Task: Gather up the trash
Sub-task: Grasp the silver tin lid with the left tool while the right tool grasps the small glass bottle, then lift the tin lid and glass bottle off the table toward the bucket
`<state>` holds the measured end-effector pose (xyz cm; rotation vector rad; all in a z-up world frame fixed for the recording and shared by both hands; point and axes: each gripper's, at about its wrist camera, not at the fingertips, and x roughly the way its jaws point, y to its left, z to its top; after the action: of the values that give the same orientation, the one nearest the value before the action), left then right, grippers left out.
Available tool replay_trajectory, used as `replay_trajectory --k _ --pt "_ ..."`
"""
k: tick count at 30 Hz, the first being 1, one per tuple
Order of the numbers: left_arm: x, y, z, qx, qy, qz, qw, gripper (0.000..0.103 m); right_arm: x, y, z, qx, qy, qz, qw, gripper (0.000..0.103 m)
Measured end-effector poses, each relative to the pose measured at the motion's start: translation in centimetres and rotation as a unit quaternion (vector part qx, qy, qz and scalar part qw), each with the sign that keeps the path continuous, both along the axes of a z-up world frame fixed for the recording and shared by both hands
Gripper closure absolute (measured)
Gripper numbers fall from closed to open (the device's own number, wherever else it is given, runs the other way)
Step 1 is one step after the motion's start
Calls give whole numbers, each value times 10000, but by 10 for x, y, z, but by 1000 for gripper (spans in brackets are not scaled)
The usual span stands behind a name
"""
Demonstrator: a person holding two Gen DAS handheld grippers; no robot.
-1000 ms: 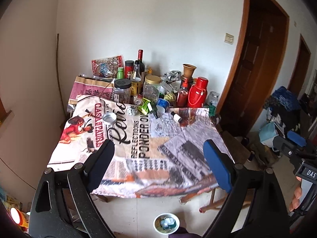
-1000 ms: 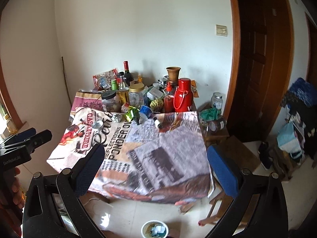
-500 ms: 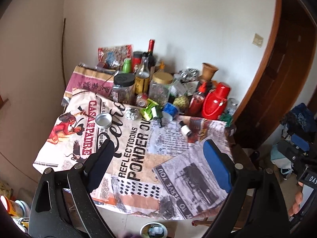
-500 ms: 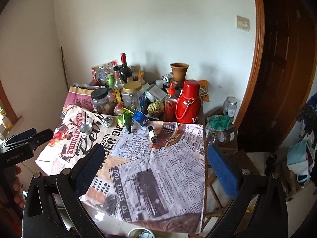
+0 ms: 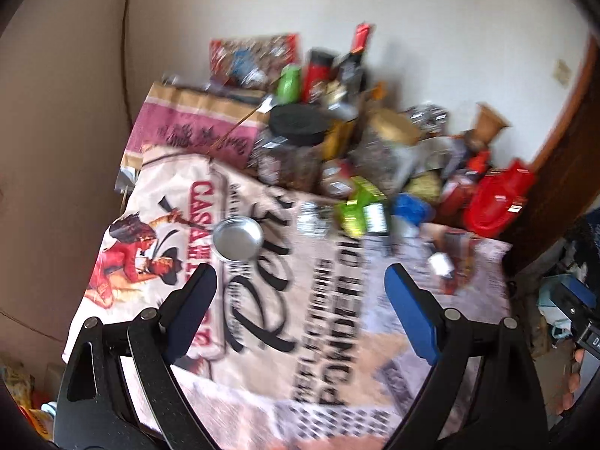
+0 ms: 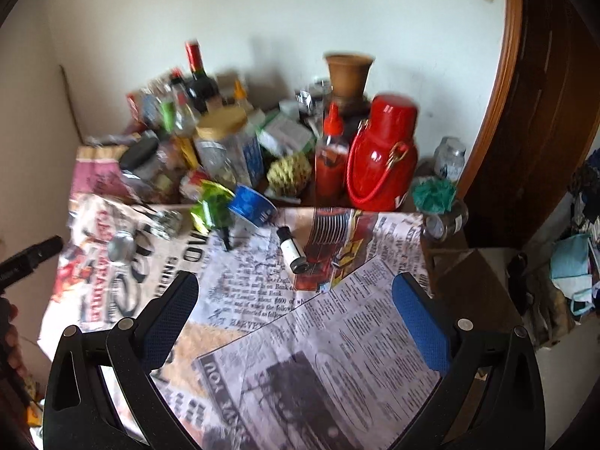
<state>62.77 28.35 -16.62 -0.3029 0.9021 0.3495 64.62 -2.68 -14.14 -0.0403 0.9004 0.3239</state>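
Left claw (image 5: pixel 300 296): fingers spread wide, holding nothing, hanging over the near half of the table.
Right claw (image 6: pixel 294 303): likewise spread wide with nothing between the blue pads, above the newsprint cloth (image 6: pixel 300 337).
Trash, position: the loose litter lies in a band across the middle of the table (image 6: pixel 446 273), just in front of the crowd of jars and bottles at the wall side.
Small white tube (image 6: pixel 291 250): a short cylinder with dark end caps, lying flat ahead of the right claw and slightly left of its centre line; its long axis runs roughly away from the claw, tilted a little to the right at the near end. The right claw looks the nearer one.
Round metal lid (image 5: pixel 237 238): shallow, shiny, rim up, just beyond the left claw's left finger; the left claw is nearer.
Crumpled green wrapper (image 6: pixel 212 206): glossy, creased foil, touching a blue-labelled tub (image 6: pixel 250 206) tipped on its side.
Foil ball (image 5: pixel 312 219): crinkled silver, between lid and wrapper.
Red thermos (image 6: pixel 382 153): hard glossy plastic, upright; likely not trash.
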Motion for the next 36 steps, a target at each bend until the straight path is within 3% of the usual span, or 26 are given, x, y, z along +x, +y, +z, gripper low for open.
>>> replay_trajectory --k 9,11,12,15,18,20,23,25,28,31,36 --pt "47 103 -109 -229 1078 640 9918 12 72 45 -89 -498 691 -326 9958 3" --pt "52 120 -128 -446 1181 757 9891 21 86 49 -106 -582 787 -403 9944 5" --pt "55 126 -138 -599 1252 799 9871 31 91 52 -112 -584 845 -406 9939 7" --pt "58 139 -157 -957 1315 868 9829 46 107 54 -131 -516 1115 -395 9916 24" --pt "59 142 -167 -1048 1306 860 9821 56 116 57 -141 -503 1230 -339 9905 31" --pt "61 140 -168 -875 1283 835 9843 60 120 60 -147 -580 1248 -248 9902 41" --pt "65 136 -169 -741 1273 761 9862 74 124 67 -153 -744 1301 -57 9887 58" --pt "66 134 -170 -689 1250 753 9869 89 124 70 -156 -855 1295 -6 9879 62" --pt "67 132 -171 -641 1242 781 9871 100 123 72 -158 -871 1284 64 9879 70" --pt "70 129 -169 -637 1259 768 9870 102 119 70 -156 -706 1335 93 9885 76" --pt "73 102 -149 -584 1116 585 9903 102 101 62 -144 -369 1355 179 9899 77"
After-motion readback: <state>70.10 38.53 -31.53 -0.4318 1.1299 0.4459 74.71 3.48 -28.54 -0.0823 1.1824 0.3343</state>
